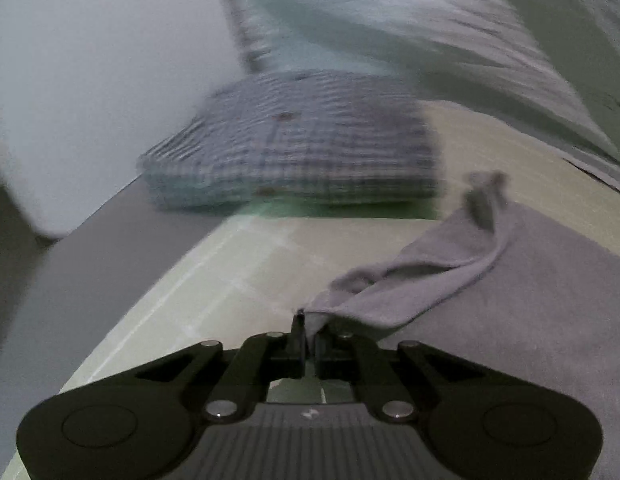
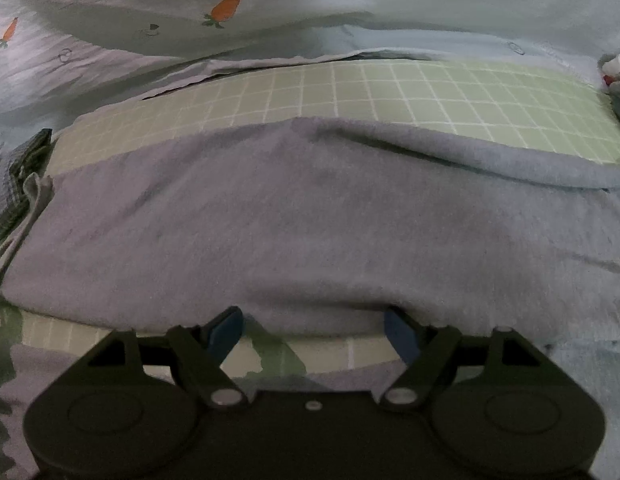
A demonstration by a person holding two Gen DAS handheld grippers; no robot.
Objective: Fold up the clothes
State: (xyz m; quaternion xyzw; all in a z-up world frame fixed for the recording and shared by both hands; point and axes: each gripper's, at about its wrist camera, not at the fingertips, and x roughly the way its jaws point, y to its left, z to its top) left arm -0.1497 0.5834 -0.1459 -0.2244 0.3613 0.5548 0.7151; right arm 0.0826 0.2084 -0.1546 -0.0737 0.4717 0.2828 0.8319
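A grey garment [image 2: 310, 216] lies spread over a pale green grid mat [image 2: 390, 92]. In the left wrist view my left gripper [image 1: 310, 334] is shut on a corner of the grey garment [image 1: 490, 300], lifting a twisted strip of it off the mat [image 1: 238, 264]. In the right wrist view my right gripper [image 2: 316, 330] stands open at the garment's near edge, its blue fingertips [image 2: 226, 330] wide apart and nothing between them.
A folded blue checked shirt [image 1: 302, 140] lies on the mat beyond the left gripper, by a white wall [image 1: 90, 100]; its edge [image 2: 18, 184] shows at the left in the right wrist view. Light bedding with carrot prints [image 2: 226, 8] lies behind the mat.
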